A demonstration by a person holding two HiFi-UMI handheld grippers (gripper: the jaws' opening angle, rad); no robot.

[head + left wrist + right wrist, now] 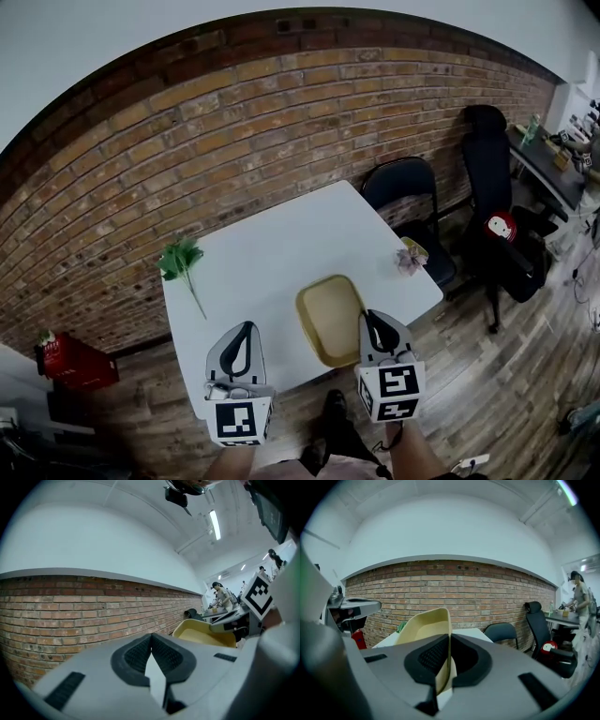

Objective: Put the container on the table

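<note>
Room: brick wall [234, 122] behind a white table [272, 253], with wood flooring around it.
Right gripper [369, 319]: jaws pinched on the thin right-hand wall of the container [328, 319]. Its own view shows the pale wall sandwiched between the black pads.
Container: yellow, shallow and rectangular. It reaches leftward from the right gripper, into the space between the two grippers, over the table's near edge. Whether its base touches the tabletop cannot be told.
Left gripper [246, 330]: jaws pressed together with nothing between them, just left of the container and apart from it.
Green sprig [181, 258]: lying on the table, ahead of the left gripper and to its left.
Small bundle [411, 255]: at the table corner, ahead and right of the right gripper.
Black chairs [403, 187]: beyond that corner, farther right.
Red box [75, 361]: on the floor, well left of the left gripper.
</note>
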